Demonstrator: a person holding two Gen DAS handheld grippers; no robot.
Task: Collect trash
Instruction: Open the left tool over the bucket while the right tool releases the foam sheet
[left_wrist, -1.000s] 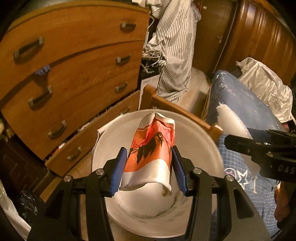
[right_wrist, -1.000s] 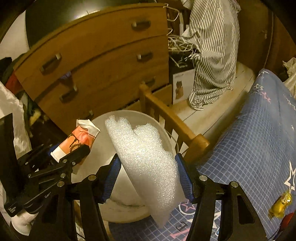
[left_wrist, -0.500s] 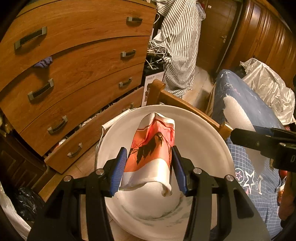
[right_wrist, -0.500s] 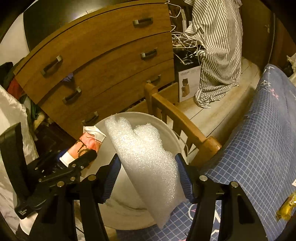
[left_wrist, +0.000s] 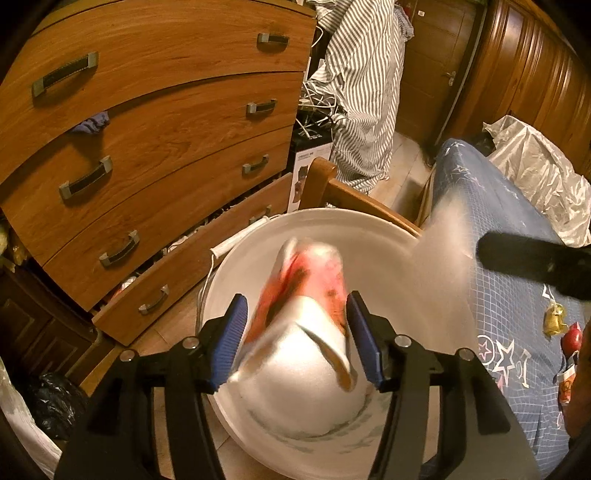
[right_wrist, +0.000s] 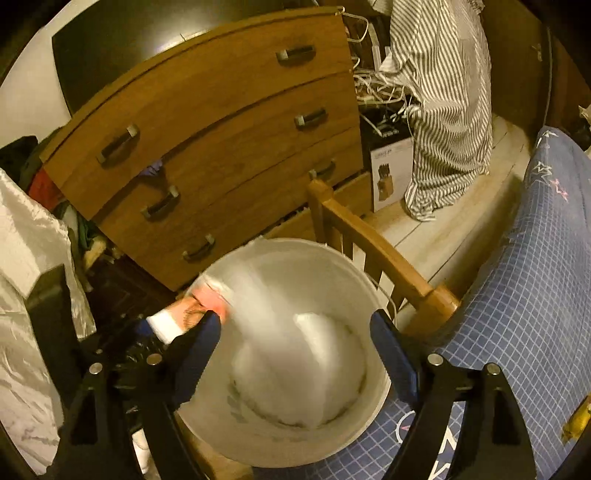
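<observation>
Blue ribbed pads lined the left gripper, whose jaws had just been opening above the white bucket; the orange-and-white wrapper sat between them, motion-blurred, and daylight showed between its sides and the pads, so the jaws stood parted with nothing pinched. In the right wrist view the right gripper had also just been opening, and its jaws were spread wide over the same bucket. The white foam sheet showed as a pale streak running down from the bucket's near-left rim into its interior, clear of both pads, with a white mass of the same look lying on the bucket's bottom. The wrapper appeared there just beside the right gripper's left finger, at the bucket's left edge.

Behind the bucket stood a wooden chest of drawers with metal handles, its lowest drawer pulled partly out. A wooden bed frame ran along the bucket's far right side, and a blue checked bedsheet with star prints covered the mattress to the right. Striped fabric hung at the back, above a small carton on the floor, and crumpled clear plastic lay on the bed's far end
</observation>
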